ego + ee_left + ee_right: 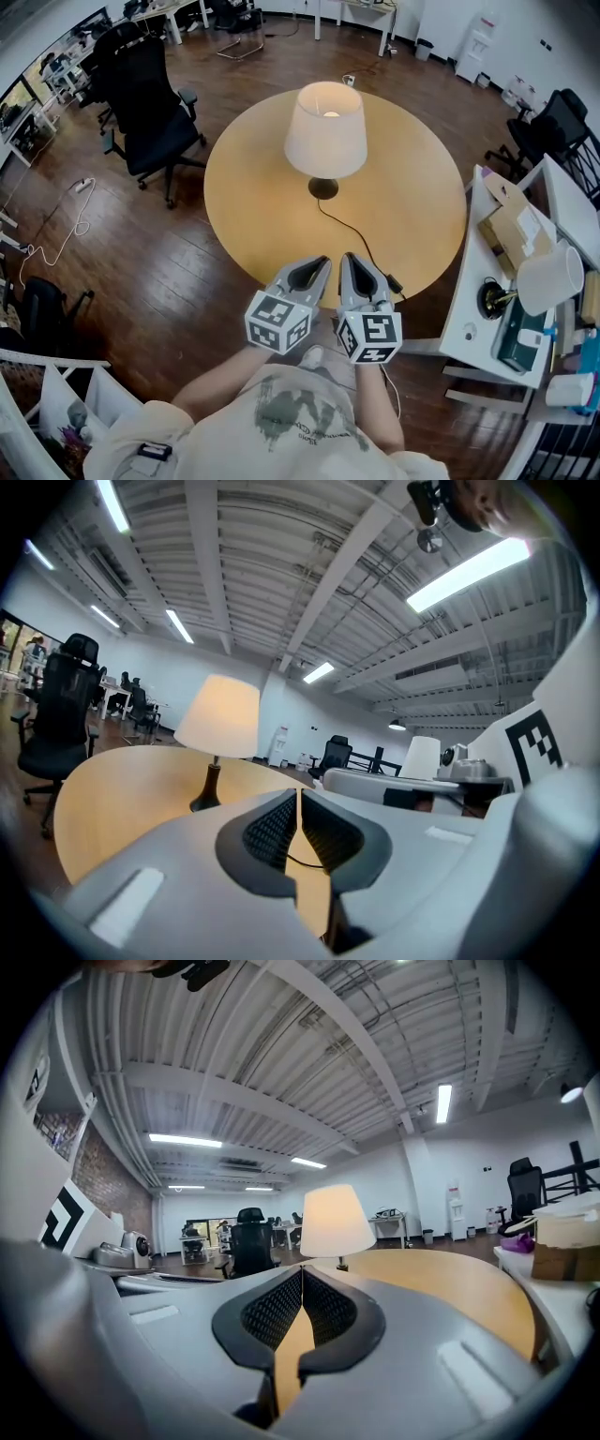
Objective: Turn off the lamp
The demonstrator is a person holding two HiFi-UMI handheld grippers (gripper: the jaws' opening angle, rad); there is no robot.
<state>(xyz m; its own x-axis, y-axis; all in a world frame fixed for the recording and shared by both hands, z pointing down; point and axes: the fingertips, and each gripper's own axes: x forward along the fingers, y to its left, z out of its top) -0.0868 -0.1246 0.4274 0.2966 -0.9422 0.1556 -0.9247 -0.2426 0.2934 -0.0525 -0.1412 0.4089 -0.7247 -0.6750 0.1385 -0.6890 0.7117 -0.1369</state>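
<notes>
A lit table lamp (pixel 325 129) with a cream shade and dark base stands near the middle of the round wooden table (pixel 253 206). Its black cord (pixel 349 230) runs toward the near edge, with a small inline switch (pixel 395 282) at the rim. My left gripper (pixel 315 263) and right gripper (pixel 351 262) hover side by side over the near table edge, both shut with nothing between the jaws. The lamp (pixel 218 719) shows ahead-left in the left gripper view, and the lamp (pixel 336 1222) glows just above the jaws in the right gripper view.
A black office chair (pixel 145 112) stands left of the table. A white side desk (pixel 478 309) with a cardboard box (pixel 514 230), a white lampshade (pixel 551 278) and small items sits to the right. Dark wood floor (pixel 131 262) surrounds the table; a white cable (pixel 70 225) lies on it.
</notes>
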